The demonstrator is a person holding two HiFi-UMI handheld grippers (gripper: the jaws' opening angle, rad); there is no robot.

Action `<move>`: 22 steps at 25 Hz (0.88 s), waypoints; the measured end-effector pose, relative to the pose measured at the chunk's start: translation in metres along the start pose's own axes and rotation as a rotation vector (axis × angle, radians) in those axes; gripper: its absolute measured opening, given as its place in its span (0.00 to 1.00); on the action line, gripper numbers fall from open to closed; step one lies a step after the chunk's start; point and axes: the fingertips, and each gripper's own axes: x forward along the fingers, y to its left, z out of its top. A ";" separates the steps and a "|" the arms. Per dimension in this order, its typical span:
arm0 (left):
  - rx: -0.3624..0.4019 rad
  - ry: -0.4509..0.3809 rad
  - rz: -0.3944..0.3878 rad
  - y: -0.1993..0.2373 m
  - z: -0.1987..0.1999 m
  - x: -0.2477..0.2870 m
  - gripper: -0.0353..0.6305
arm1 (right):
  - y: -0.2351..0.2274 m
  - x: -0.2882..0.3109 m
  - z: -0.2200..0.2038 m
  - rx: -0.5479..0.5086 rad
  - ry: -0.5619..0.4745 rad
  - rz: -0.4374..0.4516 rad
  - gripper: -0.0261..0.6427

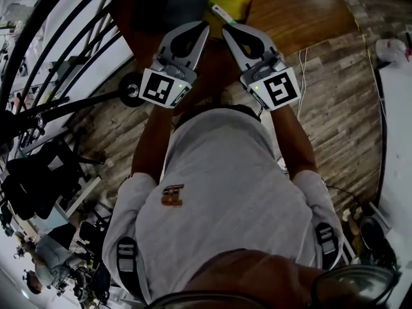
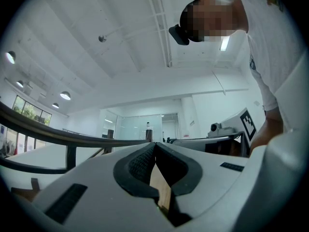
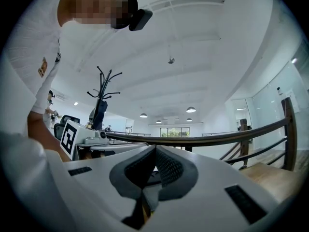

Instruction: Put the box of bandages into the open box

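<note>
On the brown wooden table (image 1: 302, 11) lies a dark grey rectangular box (image 1: 170, 4). Its inside cannot be made out. A flat yellow box (image 1: 237, 5) rests on the table just right of the grey one, outside it. Over the table's near edge, the left gripper (image 1: 203, 26) and right gripper (image 1: 226, 28) each have their jaws closed tip to tip, holding nothing.

Left tongs (image 1: 203, 26) and right tongs (image 1: 226, 28): matt grey plastic shells, black knurled pads (image 2: 141, 164). Tabletop (image 1: 302, 11) is smooth brown wood with a slight sheen; floor (image 1: 341, 108) is grainy matt planks. Shirt (image 1: 219, 185) plain white cloth, railing (image 1: 64, 56) dark and smooth.
</note>
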 end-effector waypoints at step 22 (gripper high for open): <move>0.004 -0.001 0.003 -0.008 0.001 -0.005 0.08 | 0.006 -0.010 -0.006 0.013 0.035 0.005 0.09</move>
